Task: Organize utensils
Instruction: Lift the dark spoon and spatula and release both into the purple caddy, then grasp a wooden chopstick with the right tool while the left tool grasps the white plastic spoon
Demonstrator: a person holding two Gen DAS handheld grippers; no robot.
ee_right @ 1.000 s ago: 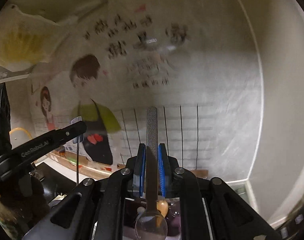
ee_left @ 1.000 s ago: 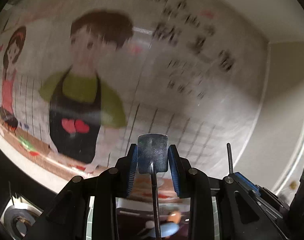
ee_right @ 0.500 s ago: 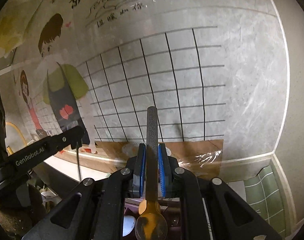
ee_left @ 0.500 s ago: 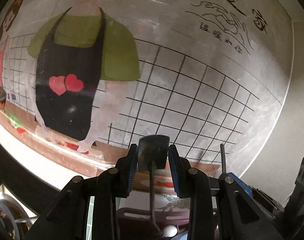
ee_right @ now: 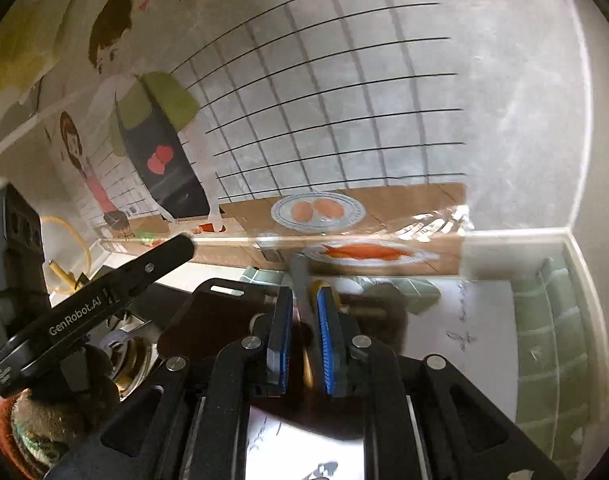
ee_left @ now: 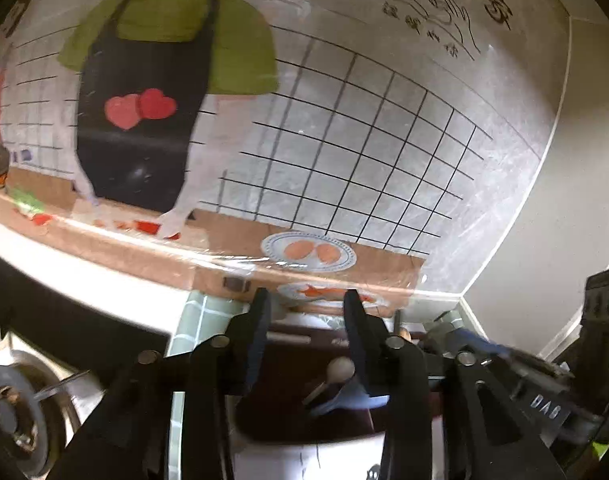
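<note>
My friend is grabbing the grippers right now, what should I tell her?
Left gripper: open and empty, above the dark holder.
Right gripper: shut on a metal spoon, handle pointing forward; the view is blurred.
Done: a pale spoon and a blue utensil lie in the holder.
Left to do: probably lower the metal spoon into the holder, then open.

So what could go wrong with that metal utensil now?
The flat grey metal handle sits tilted in the right gripper, so it might slip. The dark maroon holder below already contains a pale wooden spoon and a blue utensil, which could block it. The open left gripper is close; they may bump.
</note>
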